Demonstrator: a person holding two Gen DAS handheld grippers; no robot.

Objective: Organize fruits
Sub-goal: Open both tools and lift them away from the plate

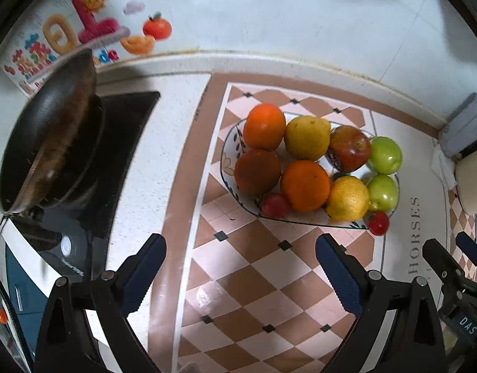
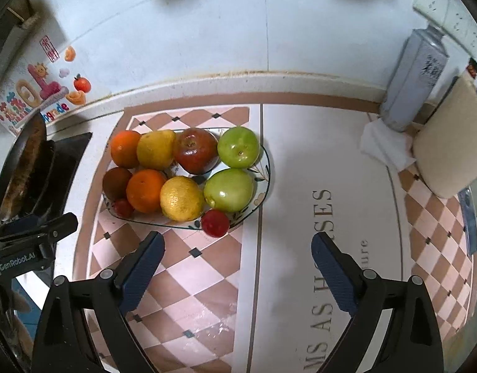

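A patterned glass plate point(image 1: 230, 168) point(image 2: 265, 174) on the checked mat holds several fruits in rows. Among them are oranges point(image 1: 305, 185) point(image 2: 146, 190), lemons point(image 1: 347, 198) point(image 2: 181, 198), a red apple point(image 1: 350, 148) point(image 2: 195, 150), green apples point(image 1: 385, 154) point(image 2: 229, 189) and a brown fruit point(image 1: 257, 171) point(image 2: 116, 182). Small red fruits point(image 1: 378, 223) point(image 2: 215, 223) sit at the plate's near edge. My left gripper point(image 1: 241, 250) hangs open above the mat, nearer than the plate, with nothing between its fingers. My right gripper point(image 2: 237, 248) is open too and holds nothing, just short of the plate's near right corner.
A dark wok point(image 1: 48, 143) point(image 2: 20, 171) sits on the black hob point(image 1: 126, 118) at the left. A grey can point(image 2: 412, 80), a white cloth point(image 2: 384, 146) and a beige board point(image 2: 453, 149) stand at the right. Tiled wall with stickers point(image 1: 83, 25) runs behind.
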